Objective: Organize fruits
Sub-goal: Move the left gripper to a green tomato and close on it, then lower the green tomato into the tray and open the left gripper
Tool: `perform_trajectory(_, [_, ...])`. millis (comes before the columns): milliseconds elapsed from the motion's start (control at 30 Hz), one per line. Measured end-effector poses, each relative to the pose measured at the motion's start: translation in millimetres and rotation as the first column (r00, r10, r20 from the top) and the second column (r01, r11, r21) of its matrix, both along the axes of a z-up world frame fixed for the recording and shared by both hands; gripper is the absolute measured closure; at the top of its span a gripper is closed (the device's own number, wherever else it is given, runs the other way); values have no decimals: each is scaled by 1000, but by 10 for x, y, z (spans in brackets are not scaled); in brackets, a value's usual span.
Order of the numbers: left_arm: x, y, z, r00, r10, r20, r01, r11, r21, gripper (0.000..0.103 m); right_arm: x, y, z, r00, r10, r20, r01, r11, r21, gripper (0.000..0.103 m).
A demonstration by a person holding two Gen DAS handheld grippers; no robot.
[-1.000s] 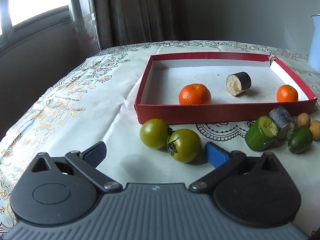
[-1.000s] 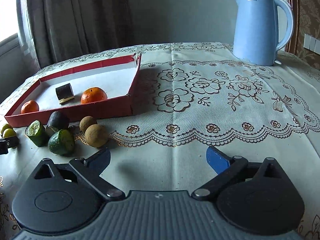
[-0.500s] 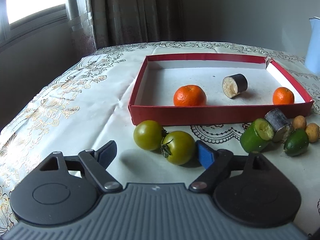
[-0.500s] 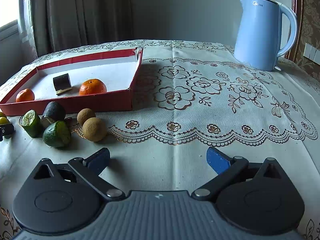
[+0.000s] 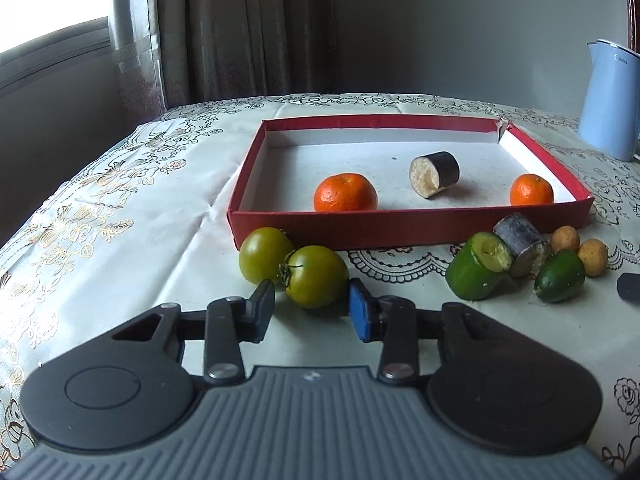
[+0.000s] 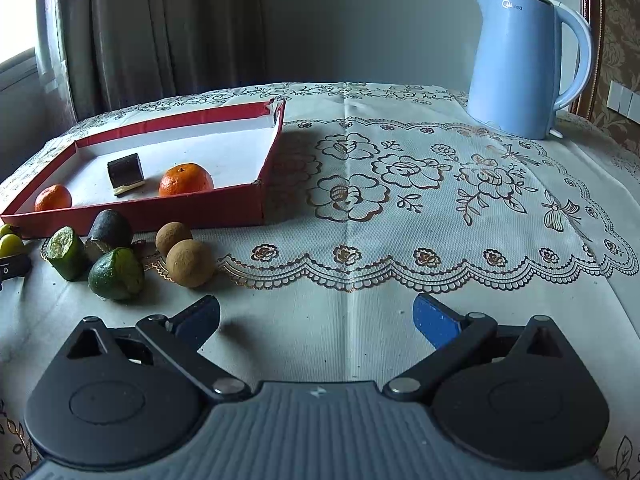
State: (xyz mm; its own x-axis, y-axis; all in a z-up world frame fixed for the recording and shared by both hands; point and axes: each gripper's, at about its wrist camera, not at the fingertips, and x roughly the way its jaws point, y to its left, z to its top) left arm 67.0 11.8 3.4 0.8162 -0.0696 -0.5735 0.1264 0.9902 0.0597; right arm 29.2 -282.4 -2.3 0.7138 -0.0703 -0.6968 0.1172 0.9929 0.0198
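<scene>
Two green tomatoes lie in front of the red box (image 5: 400, 236). My left gripper (image 5: 312, 304) has the nearer green tomato (image 5: 316, 276) between its blue pads; its jaws are closing and the pads sit against the tomato's sides. The other green tomato (image 5: 266, 254) touches it on the left. Inside the box are two mandarins (image 5: 346, 198) (image 5: 532, 190) and a dark sugarcane piece (image 5: 436, 174). My right gripper (image 6: 316, 316) stands open over bare cloth, with nothing between its fingers.
Right of the tomatoes lie a cut cucumber piece (image 5: 476, 268), a dark cane piece (image 5: 520, 244), a lime (image 5: 560, 276) and two brown longans (image 6: 190, 262). A blue kettle (image 6: 516, 64) stands at the back right. The table's left edge falls away near the window.
My left gripper's jaws have drawn in from wide open to the sides of the nearer green tomato, and its view has tipped slightly. The right gripper has stayed open and still.
</scene>
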Motion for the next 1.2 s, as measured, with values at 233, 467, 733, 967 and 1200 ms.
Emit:
perform_trajectory(233, [-16, 0, 0, 1000, 5, 10, -5, 1000, 6, 73, -7, -8, 6, 1000, -2, 4, 1, 1000, 9, 0])
perform_trajectory(467, [-40, 8, 8, 1000, 14, 22, -14, 1000, 9, 73, -8, -9, 7, 1000, -2, 5, 2, 1000, 9, 0])
perform_trajectory(733, [-236, -37, 65, 999, -21, 39, 21, 1000, 9, 73, -7, -14, 11, 1000, -3, 7, 3, 1000, 14, 0])
perform_trajectory(967, [23, -213, 393, 994, -61, 94, 60, 998, 8, 73, -3, -15, 13, 1000, -4, 9, 4, 1000, 16, 0])
perform_trajectory(1200, [340, -18, 496, 989, 67, 133, -65, 998, -20, 19, -19, -80, 19, 1000, -13, 29, 11, 998, 62, 0])
